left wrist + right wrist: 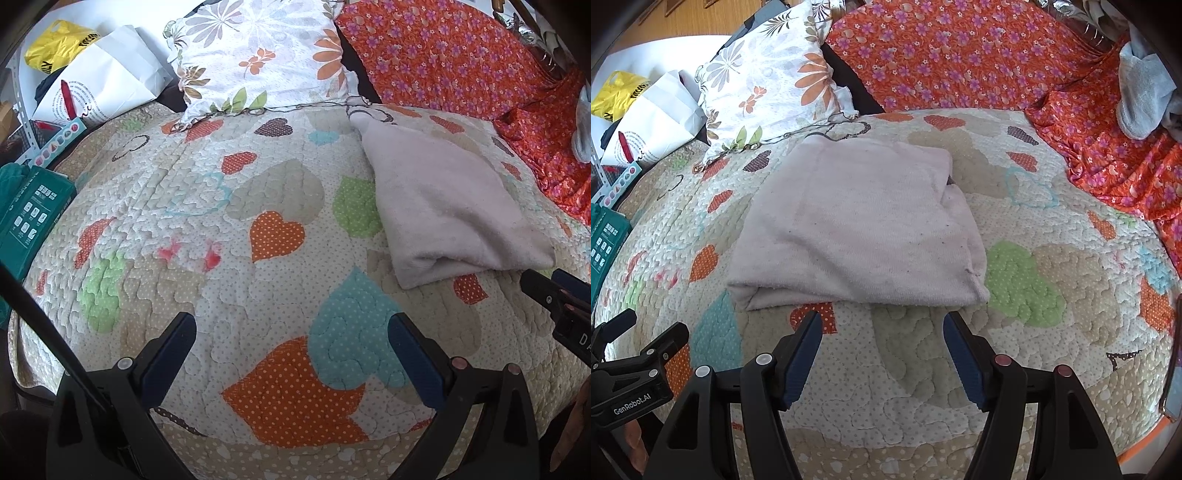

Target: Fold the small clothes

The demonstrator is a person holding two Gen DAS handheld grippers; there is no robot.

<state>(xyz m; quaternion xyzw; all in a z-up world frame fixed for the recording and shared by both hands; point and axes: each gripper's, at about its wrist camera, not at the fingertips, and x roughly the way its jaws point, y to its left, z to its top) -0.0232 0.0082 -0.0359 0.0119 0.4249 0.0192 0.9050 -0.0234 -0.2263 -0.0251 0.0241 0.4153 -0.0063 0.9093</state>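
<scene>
Plainly, the pale pink terry-cloth garment (pixel 857 225) lies folded into a thick rectangle on the quilted bedspread with coloured hearts (pixel 1052 332), toward the bedspread's far edge, just short of the white flowered pillow (pixel 768 85); its doubled fold faces the person, which suggests the folding is finished and the piece has been set down flat to hold its shape. The right gripper (pixel 882 354) hangs just short of that near fold, jaws apart and nothing between them, free of the cloth; the left gripper (pixel 291 354) hovers over bare bedspread well off to the garment's side, jaws likewise wide and empty. An orange floral sheet (pixel 960 55) covers the far corner; a grey bundle (pixel 1141 96) on it may be another small garment awaiting its turn, though it is too crumpled to tell.
</scene>
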